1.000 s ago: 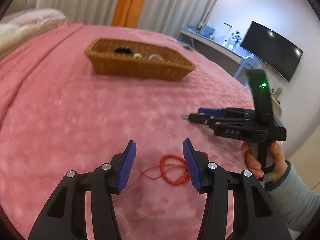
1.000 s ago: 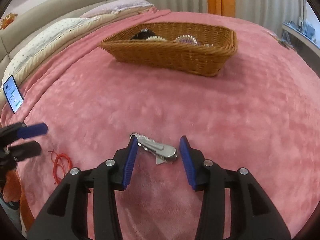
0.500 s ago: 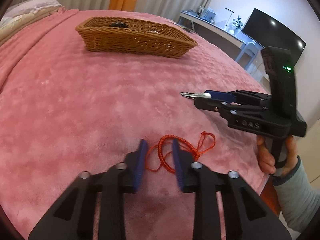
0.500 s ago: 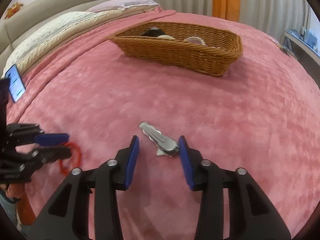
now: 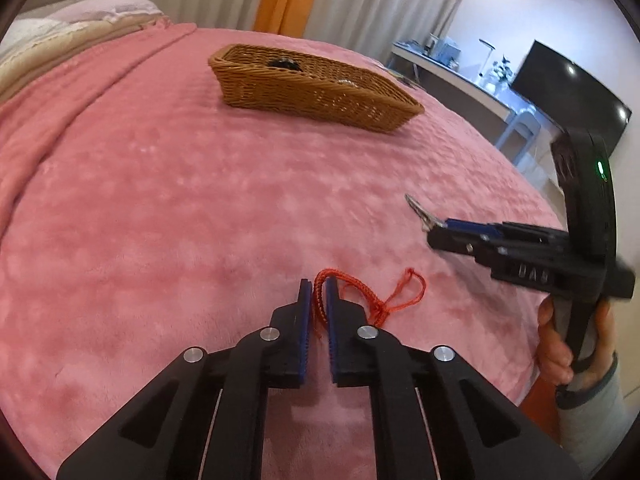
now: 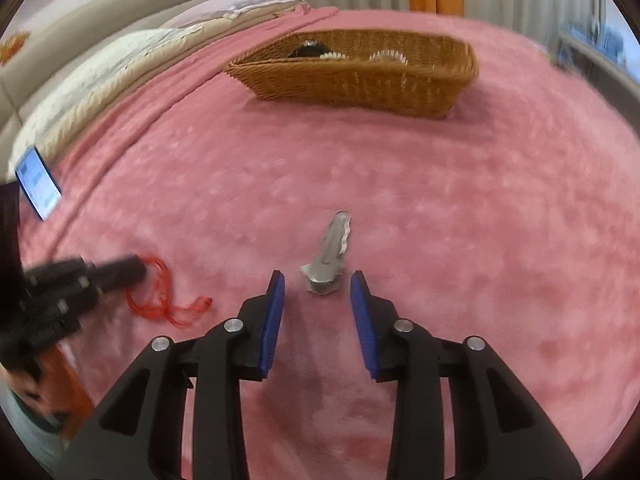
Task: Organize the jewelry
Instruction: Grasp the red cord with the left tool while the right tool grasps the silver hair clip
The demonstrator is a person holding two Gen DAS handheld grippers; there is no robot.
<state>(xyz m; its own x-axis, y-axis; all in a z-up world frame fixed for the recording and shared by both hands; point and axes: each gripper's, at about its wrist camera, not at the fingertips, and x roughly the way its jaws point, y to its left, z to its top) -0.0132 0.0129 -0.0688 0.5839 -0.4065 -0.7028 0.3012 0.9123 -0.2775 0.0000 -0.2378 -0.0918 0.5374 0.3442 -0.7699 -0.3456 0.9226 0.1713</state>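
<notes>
The left gripper (image 5: 318, 292) had just squeezed its blue pads almost together, and a loop of the red cord bracelet (image 5: 362, 294) was pinched between them. The rest of the red cord lay on the pink blanket (image 5: 180, 208), trailing off to the right of the pads.

The right gripper (image 6: 318, 286) had been closing too, but its pads stood apart and did not touch anything. The silver hair clip (image 6: 330, 254) lay on the blanket, with its fat end just between the two tips and its thin end pointing away toward the wicker basket (image 6: 360, 76).

The basket sat farther back on the bed, well apart from both grippers. It held a few small things, one dark and some pale, too blurry to name. A phone (image 6: 38, 182) with a lit screen lay at the blanket's left edge.
</notes>
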